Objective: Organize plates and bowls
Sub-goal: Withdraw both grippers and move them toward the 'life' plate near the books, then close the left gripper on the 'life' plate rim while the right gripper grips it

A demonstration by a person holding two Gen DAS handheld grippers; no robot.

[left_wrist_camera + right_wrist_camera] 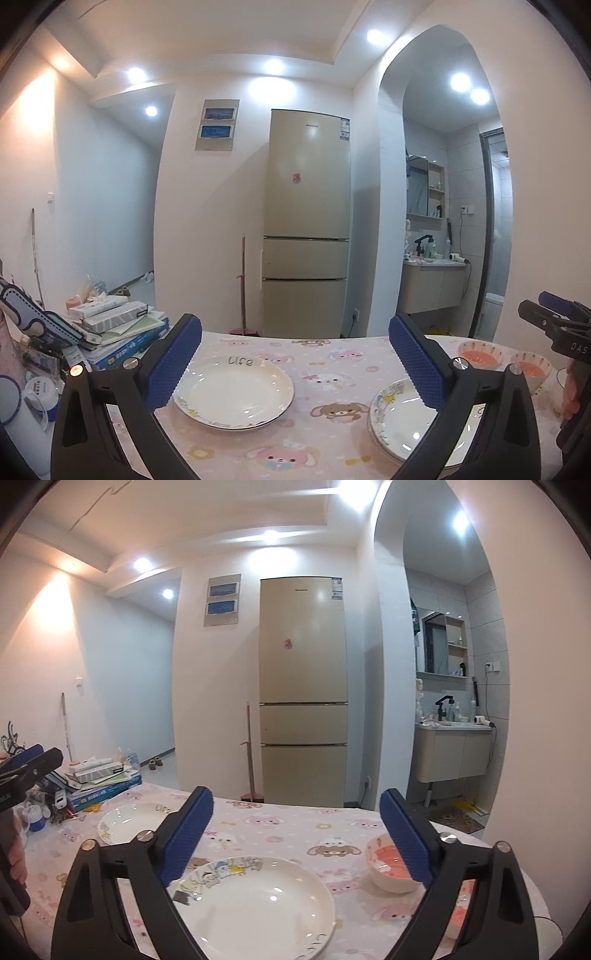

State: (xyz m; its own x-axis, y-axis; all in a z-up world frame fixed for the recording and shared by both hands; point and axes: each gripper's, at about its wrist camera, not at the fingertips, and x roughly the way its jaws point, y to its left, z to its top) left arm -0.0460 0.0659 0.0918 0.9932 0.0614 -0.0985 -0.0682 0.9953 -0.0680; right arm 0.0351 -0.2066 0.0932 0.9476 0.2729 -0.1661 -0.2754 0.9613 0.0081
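While both tools are held above the table, neither grips anything. The left gripper has its blue-padded fingers spread wide, with a white plate lettered "Life" lying flat between them on the pink cartoon-print tablecloth. The right gripper is likewise spread apart and empty; directly beneath and between its fingers lies a cartoon-rimmed plate, which in the left wrist view appears to be the top of a short stack.

Just right of that plate, partly behind the right finger, stands a bowl with an orange-pink interior. The left wrist view shows a second such bowl near the first, at the table's right side. The two plates lie well apart.

At the table's left edge sits a pile of books and boxes, with small jars near it. Beyond the table stands a gold three-door refrigerator, a broom leaning just left of it. An arched opening on the right leads to a washbasin cabinet.
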